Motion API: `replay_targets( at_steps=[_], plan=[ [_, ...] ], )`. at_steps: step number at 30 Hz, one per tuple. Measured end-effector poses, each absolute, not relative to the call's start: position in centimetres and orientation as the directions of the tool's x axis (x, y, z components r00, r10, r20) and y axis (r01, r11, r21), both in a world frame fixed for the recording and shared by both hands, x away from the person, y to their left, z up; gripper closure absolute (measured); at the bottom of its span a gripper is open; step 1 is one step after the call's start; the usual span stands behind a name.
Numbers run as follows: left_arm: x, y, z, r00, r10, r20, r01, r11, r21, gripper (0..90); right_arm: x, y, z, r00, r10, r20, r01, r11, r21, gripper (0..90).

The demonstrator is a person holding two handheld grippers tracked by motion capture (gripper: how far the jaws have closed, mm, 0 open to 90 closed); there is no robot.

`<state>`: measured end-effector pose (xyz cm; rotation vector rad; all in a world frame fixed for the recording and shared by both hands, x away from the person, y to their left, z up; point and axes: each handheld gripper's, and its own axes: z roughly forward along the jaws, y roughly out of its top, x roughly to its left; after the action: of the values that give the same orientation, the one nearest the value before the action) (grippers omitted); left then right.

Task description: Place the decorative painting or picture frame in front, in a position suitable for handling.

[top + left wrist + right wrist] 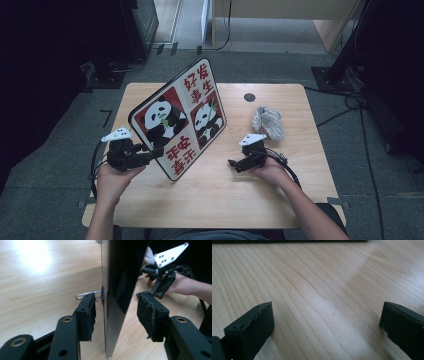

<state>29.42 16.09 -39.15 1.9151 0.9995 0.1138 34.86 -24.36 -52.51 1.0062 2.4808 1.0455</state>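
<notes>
your panda board (pixel 181 119) is up on edge on the wooden bench (pixel 260 195), one lower corner down on the wood near the middle and the printed face tilted back, leaning away toward the far left. its long axis climbs from that near corner up to the rounded far corner, and the picture side faces you and your right.

your left claw (pixel 156 152) is at the board's near-left edge. in the left gripper view (pixel 115 316) the board (pixel 112 315) runs edge-on straight up between the jaws, one pad on each side. the left pad sits just beside the back; the right pad stands a little off the dark face, so the jaws are part open around it, not pinched. a wire stand (pixel 86 294) sticks out from the back.

your right claw (pixel 233 163) hovers low to the right of the board, apart from it, jaws wide and holding nothing (pixel 327 325). a crumpled grey cloth (pixel 268 121) lies beyond it.
</notes>
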Motion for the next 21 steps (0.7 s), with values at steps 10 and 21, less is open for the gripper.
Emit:
replay_targets(
  at_steps=[10, 21],
  plan=[
    [29.4, 15.7, -40.9, 0.68, 0.666, -0.306, 0.583, -0.239, 0.776, 53.8, 35.0, -25.3, -52.1, -0.736, 0.674, 0.054, 0.495, 0.483, 0.722, 14.0],
    [29.7, 15.6, -41.5, 0.697, 0.64, -0.325, 0.581, -0.237, 0.779, 58.9, 35.9, -27.3, -49.6, -0.681, 0.723, 0.115, 0.547, 0.398, 0.736, 17.7]
  ],
)
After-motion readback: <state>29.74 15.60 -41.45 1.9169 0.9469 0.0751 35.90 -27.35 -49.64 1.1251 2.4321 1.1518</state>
